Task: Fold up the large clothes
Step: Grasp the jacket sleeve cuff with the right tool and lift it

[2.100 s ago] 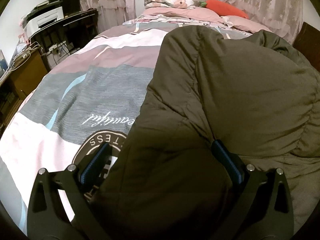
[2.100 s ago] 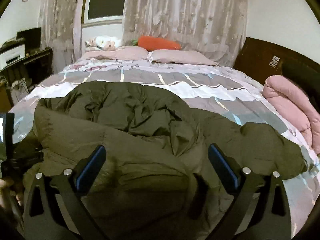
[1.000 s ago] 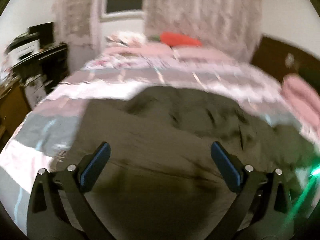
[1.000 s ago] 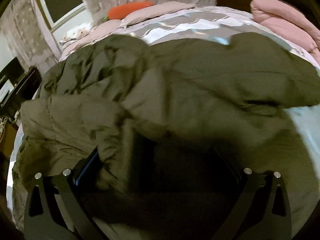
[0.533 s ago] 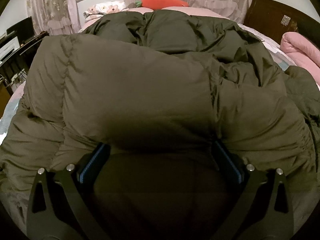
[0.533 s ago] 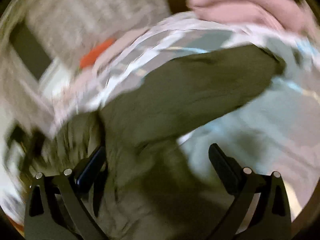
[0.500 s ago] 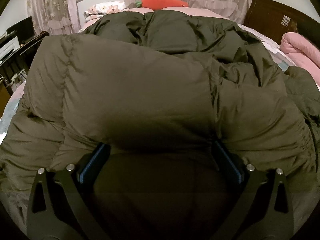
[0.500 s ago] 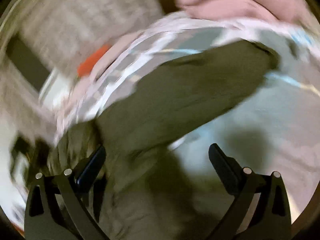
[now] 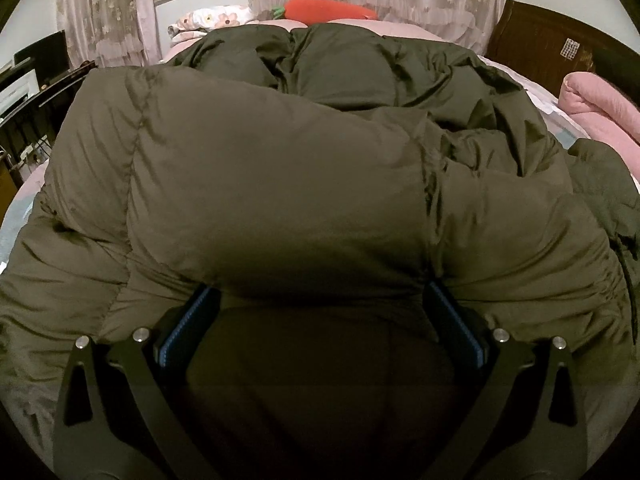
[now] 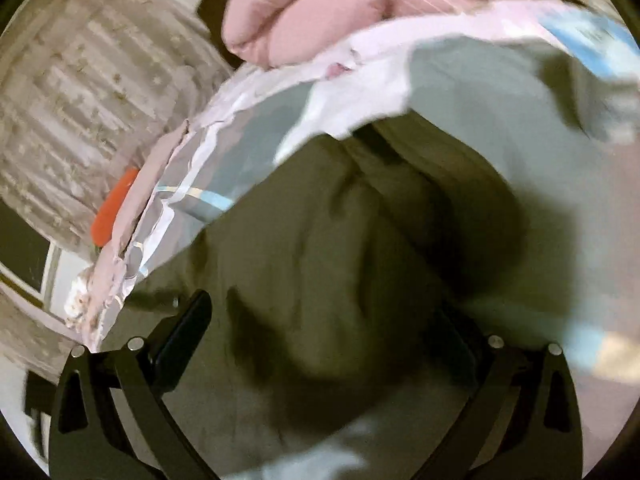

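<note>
Bed (image 10: 240, 128) under olive jacket (image 9: 280, 184)

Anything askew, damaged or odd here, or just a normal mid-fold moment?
Nothing looks damaged. The olive puffer coat lies bunched and lumpy on the striped bedspread, not yet flat. The right wrist view is tilted and motion-blurred, with one coat section stretched toward the pink folded quilt.

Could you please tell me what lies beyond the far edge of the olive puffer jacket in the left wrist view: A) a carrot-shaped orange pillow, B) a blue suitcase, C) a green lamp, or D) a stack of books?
A: a carrot-shaped orange pillow with a green top lies at the head of the bed, just past the olive puffer jacket.
</note>
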The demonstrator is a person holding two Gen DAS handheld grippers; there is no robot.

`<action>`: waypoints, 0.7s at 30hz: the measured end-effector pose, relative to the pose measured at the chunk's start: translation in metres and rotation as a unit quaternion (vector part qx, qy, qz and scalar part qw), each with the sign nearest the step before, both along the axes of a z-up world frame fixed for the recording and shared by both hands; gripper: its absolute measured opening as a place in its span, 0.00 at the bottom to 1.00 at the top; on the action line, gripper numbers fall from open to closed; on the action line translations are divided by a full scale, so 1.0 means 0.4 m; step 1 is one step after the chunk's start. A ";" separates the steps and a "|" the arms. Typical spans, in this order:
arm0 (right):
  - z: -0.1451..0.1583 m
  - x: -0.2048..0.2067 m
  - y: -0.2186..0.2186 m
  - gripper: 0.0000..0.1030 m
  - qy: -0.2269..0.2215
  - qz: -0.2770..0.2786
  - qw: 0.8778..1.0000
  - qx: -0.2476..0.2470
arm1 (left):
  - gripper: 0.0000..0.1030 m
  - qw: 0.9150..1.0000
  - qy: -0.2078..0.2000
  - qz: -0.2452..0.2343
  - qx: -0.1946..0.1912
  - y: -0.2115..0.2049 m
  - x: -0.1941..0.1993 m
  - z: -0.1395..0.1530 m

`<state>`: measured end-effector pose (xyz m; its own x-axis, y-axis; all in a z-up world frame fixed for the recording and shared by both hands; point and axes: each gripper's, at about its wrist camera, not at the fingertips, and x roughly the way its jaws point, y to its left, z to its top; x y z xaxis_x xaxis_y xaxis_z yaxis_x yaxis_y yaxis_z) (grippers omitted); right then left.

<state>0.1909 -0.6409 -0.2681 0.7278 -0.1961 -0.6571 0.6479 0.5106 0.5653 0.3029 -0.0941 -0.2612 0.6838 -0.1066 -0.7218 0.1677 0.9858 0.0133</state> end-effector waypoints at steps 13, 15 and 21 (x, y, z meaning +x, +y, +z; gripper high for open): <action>0.134 0.004 0.055 0.08 -0.075 0.072 0.992 -0.077 | 0.98 1.000 -0.001 -0.001 -0.004 0.007 0.002 0.001; 0.208 0.006 0.092 0.08 -0.091 0.093 0.986 -0.100 | 0.98 1.000 -0.001 0.000 -0.003 0.007 0.002 0.000; 0.484 0.069 0.307 0.08 -0.162 0.244 0.948 -0.125 | 0.98 1.000 -0.001 -0.001 -0.003 0.009 0.002 0.001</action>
